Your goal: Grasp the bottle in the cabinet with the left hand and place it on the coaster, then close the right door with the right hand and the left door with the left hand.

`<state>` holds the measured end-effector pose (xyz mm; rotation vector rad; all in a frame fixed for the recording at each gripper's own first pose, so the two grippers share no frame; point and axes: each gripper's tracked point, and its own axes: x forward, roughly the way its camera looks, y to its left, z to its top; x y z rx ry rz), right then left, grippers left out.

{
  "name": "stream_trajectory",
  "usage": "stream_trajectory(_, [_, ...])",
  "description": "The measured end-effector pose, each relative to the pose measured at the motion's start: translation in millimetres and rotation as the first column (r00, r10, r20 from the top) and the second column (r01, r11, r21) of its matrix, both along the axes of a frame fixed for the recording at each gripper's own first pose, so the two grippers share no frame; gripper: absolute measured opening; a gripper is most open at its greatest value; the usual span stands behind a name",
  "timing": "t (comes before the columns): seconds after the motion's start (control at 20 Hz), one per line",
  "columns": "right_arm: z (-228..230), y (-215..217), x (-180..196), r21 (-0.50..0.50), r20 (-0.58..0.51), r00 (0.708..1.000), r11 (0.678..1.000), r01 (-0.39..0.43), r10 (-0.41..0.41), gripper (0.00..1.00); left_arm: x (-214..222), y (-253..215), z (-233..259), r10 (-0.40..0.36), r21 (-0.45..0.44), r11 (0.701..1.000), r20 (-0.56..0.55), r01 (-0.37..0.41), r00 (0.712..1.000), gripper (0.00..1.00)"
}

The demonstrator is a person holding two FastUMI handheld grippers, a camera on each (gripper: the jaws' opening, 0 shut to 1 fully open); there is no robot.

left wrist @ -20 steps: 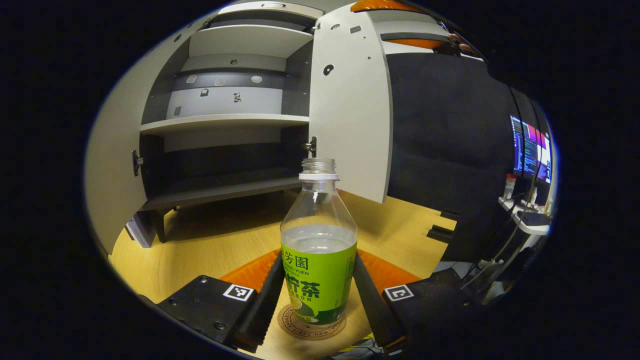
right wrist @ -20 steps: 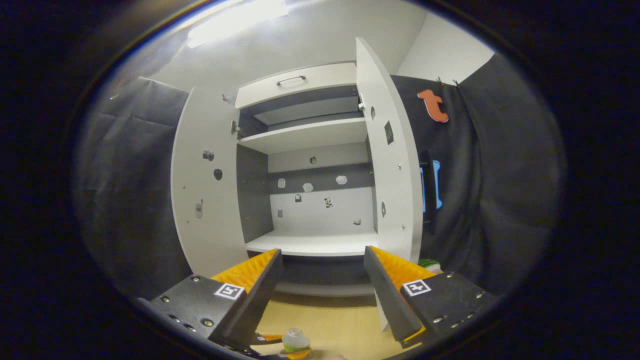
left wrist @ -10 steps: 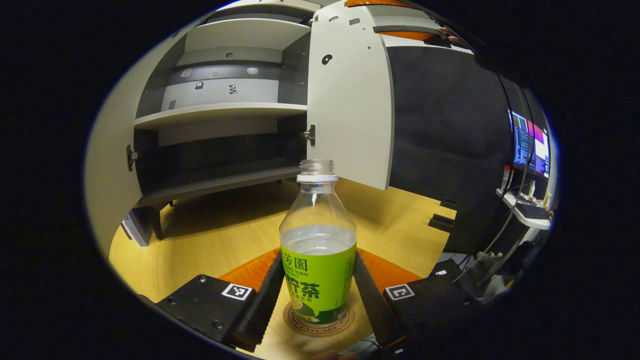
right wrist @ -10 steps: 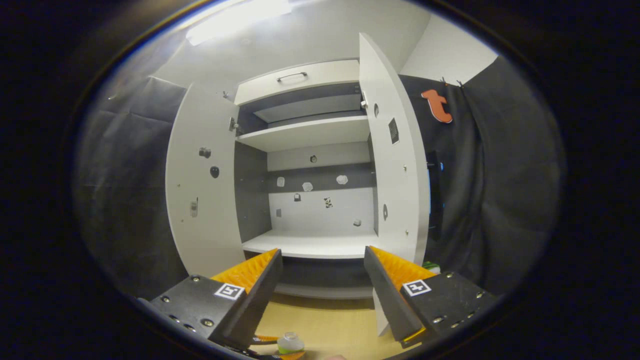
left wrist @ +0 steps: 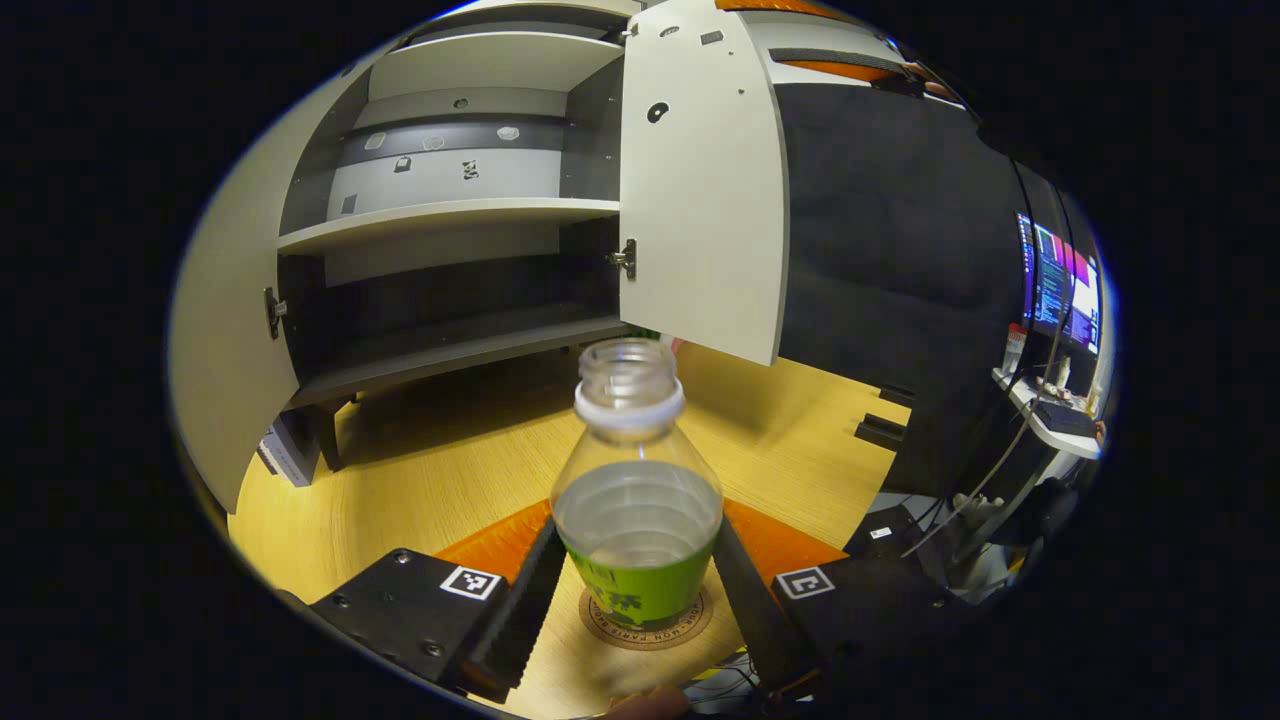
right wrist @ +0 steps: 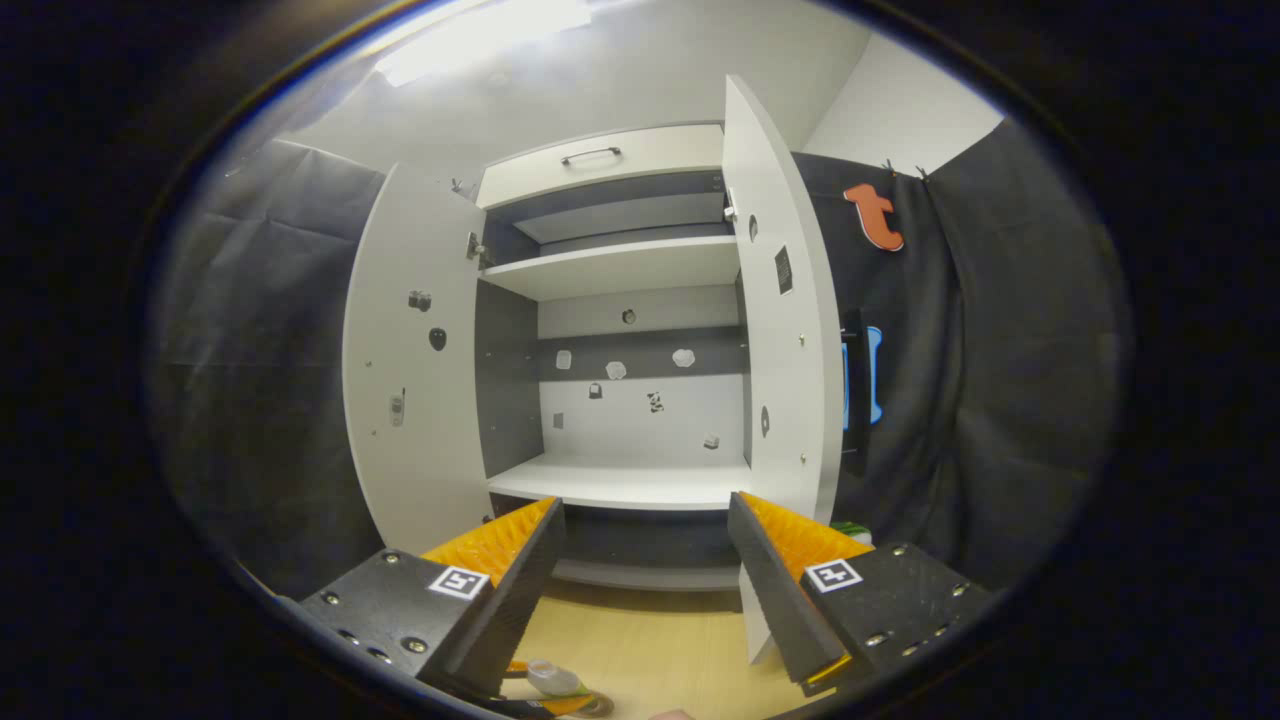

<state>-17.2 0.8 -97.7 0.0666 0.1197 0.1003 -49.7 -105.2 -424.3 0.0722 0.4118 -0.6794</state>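
Left gripper (left wrist: 632, 610): two flat black finger carriers, small round screws, a square black-and-white tag on each; fingers (left wrist: 520, 612) long, wedge-shaped, toothed along the inner faces.
Right gripper (right wrist: 645, 590): same black carriers, screws along the edges, one tag each; fingers (right wrist: 770, 590) ridged on the inner faces.

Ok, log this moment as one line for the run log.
left gripper: around bottle | bottle: on coaster, uncapped | right gripper: open, facing cabinet | doors: both open
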Motion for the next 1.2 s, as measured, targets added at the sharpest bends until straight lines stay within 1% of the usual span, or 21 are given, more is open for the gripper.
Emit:
stream_trajectory(0.2, [4.4,-5.1,-13.0,0.003,0.001,1.000,1.000,0.017,-0.017,0.99,-1.5,8.5,12.1,0.022,0.013,1.000,-0.008,-0.021,1.000,0.85])
stream_trajectory(0.3, [11.9,-9.8,-21.2,0.006,0.021,0.999,1.000,0.024,-0.024,0.99,-1.7,9.6,29.9,0.022,0.001,1.000,0.002,-0.022,1.000,0.87])
stream_trajectory(0.4, [19.2,-19.6,-30.5,0.010,0.046,0.998,0.999,0.035,-0.036,0.99,0.8,9.3,54.1,0.023,-0.015,1.000,0.029,-0.022,0.999,0.85])
stream_trajectory(0.45, [21.6,-25.9,-35.4,0.017,0.056,0.997,0.999,0.043,-0.044,0.99,1.5,10.0,65.1,0.031,-0.018,0.999,0.035,-0.031,0.999,0.87])
stream_trajectory(0.6, [30.9,-55.5,-47.1,0.042,0.081,0.993,0.995,0.086,-0.089,0.99,-1.2,7.7,102.5,0.033,-0.049,0.998,0.050,-0.030,0.998,0.85])
stream_trajectory(0.8, [38.0,-109.0,-57.8,0.034,0.107,0.978,0.984,0.175,-0.178,0.99,-0.8,5.8,166.7,0.056,-0.127,0.991,0.072,-0.046,0.996,0.85])
stream_trajectory(0.9, [41.9,-135.9,-59.5,0.032,0.108,0.969,0.975,0.219,-0.222,0.99,4.7,8.5,201.3,0.074,-0.134,0.989,0.108,-0.059,0.991,0.85])
stream_trajectory(1.05, [55.0,-164.4,-56.9,0.005,0.139,0.962,0.972,0.235,-0.234,0.99,13.8,8.0,253.3,0.091,-0.147,0.987,0.175,-0.066,0.980,0.85])
stream_trajectory(1.1, [58.2,-174.6,-53.4,-0.013,0.143,0.961,0.971,0.240,-0.236,0.94,15.5,7.4,270.4,0.100,-0.157,0.985,0.191,-0.070,0.977,0.85])
stream_trajectory(1.15, [59.5,-182.6,-49.7,-0.032,0.148,0.961,0.970,0.239,-0.232,0.99,17.6,8.5,287.3,0.111,-0.168,0.983,0.206,-0.077,0.972,0.85])
stream_trajectory(1.2, [61.6,-192.5,-43.8,-0.049,0.152,0.962,0.971,0.236,-0.226,0.99,20.4,10.0,303.3,0.128,-0.185,0.979,0.221,-0.088,0.967,0.85])
